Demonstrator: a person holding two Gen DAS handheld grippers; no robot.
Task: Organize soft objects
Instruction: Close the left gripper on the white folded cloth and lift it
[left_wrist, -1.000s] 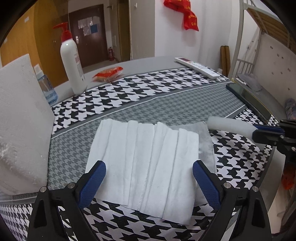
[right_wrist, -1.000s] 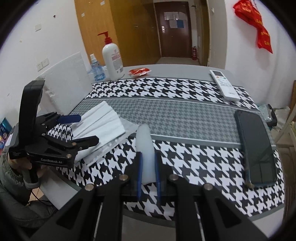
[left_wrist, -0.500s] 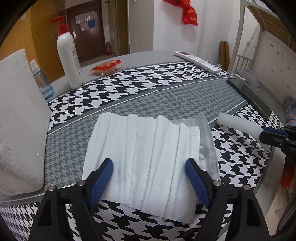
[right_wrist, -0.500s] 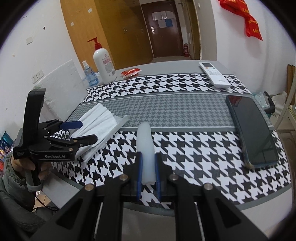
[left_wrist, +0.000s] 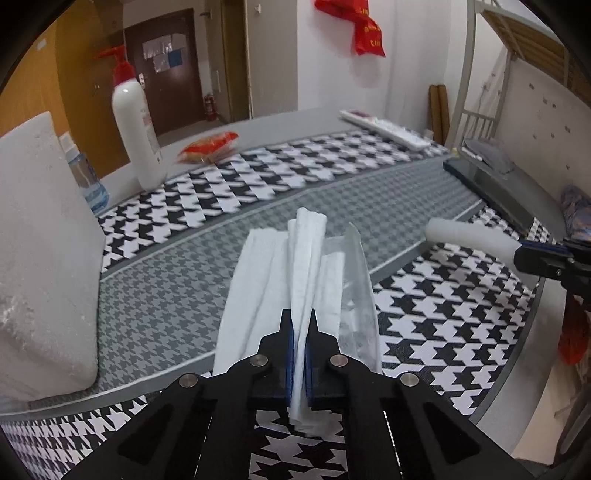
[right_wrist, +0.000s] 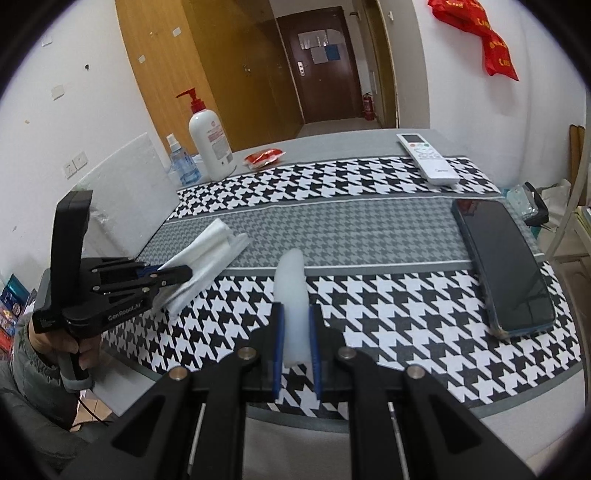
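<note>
The left claw (left_wrist: 300, 325) is clenched on the near end of the white cloth (left_wrist: 291, 266), its 2 blue pads pinching the middle folds into a raised ridge while the outer folds sag to either side onto the worktop (left_wrist: 159, 295). The cloth's long axis runs straight ahead from that claw, away from the person and onto the grey band of the table runner, so any pull or lift would act lengthwise along the folds. A thin translucent sheet (left_wrist: 360, 280), perhaps the cloth's wrapper, lies just beside it on the right, touching its edge. The right claw (right_wrist: 295, 328) is clenched on a white foam cylinder (right_wrist: 293, 295), which points forward from between its pads with the far end free above the black-and-white pattern. In the right wrist view the cloth lies well to the left of the cylinder, at the left claw's tip, so the left hand is plainly the nearer one to it. My judgement is that the 2 soft things, both held, are to be brought together or set down side by side; the cloth's loose outer folds could drag or spill open if it is raised by the middle alone.
</note>
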